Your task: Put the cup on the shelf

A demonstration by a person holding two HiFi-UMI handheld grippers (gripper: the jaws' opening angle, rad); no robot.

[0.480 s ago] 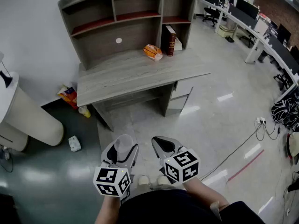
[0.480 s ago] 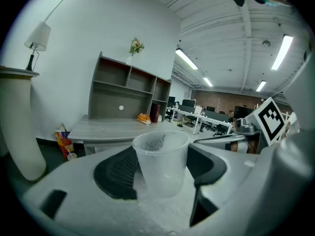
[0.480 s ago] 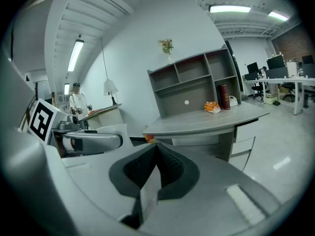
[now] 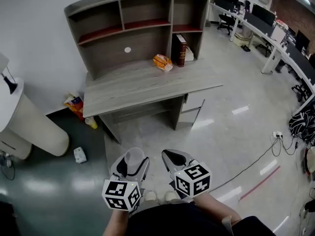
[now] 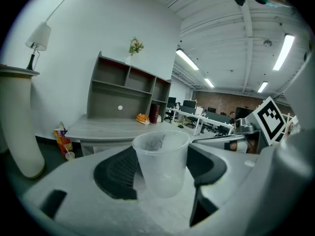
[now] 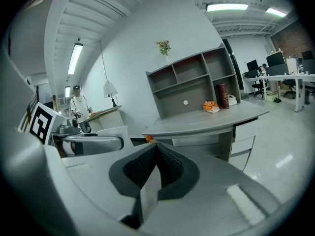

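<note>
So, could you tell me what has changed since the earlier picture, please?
Very little: the left gripper and the right gripper sit slightly lower in the head view, and the grey wooden desk has shifted a touch down and right too, so probably only the camera moved. Nothing was gripped or released. The left gripper still holds the translucent plastic cup; the right gripper stays shut and empty.

Glossy pale floor point(image 4: 221, 132), white wall point(image 4: 29, 43)

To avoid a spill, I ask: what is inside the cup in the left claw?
Nothing shows inside the cup. Its cloudy wall hides the very bottom.
</note>
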